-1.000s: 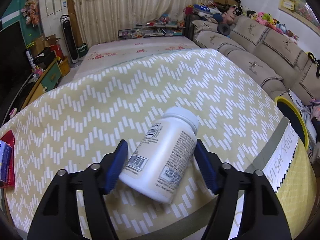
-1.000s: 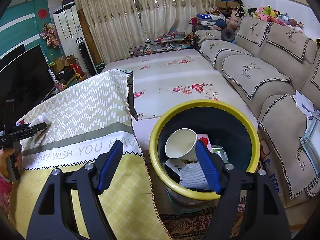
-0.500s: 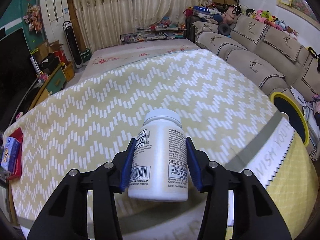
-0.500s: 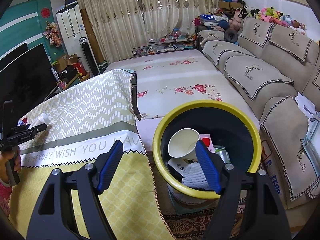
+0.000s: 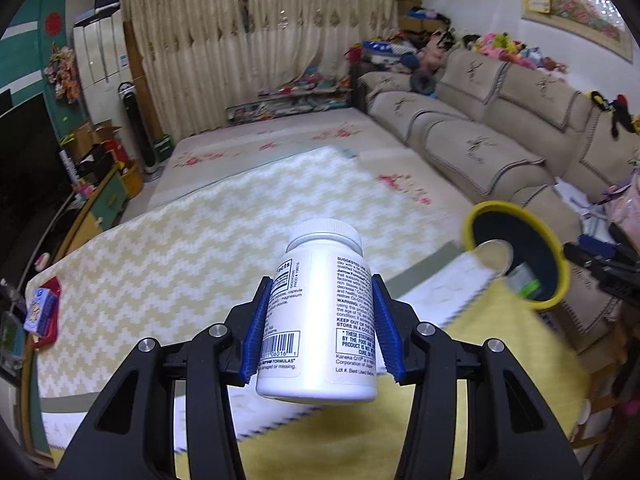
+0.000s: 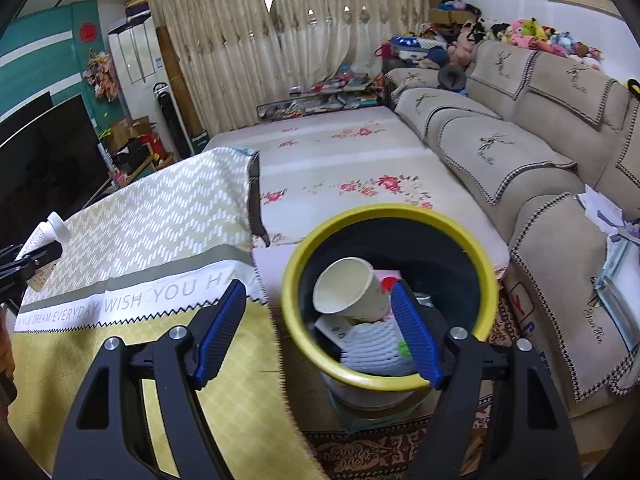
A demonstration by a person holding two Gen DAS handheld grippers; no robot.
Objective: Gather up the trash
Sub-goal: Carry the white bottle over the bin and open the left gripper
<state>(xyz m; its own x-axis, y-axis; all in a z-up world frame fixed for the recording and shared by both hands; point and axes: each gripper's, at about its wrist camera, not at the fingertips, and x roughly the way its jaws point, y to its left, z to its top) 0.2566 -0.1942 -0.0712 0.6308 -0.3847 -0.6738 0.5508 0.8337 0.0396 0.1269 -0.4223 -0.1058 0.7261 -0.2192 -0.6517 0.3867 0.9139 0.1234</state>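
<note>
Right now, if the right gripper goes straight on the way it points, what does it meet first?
Probably the yellow-rimmed trash bin: the open right gripper aims at its near rim, with the paper cup just inside. Depth is unclear.

The pill bottle point(image 5: 318, 312) sits between the left claw's point(image 5: 319, 328) pads above the tabletop point(image 5: 160, 264); the trash bin point(image 6: 390, 216) stands right of it, a paper cup point(image 6: 348, 290) inside.
</note>
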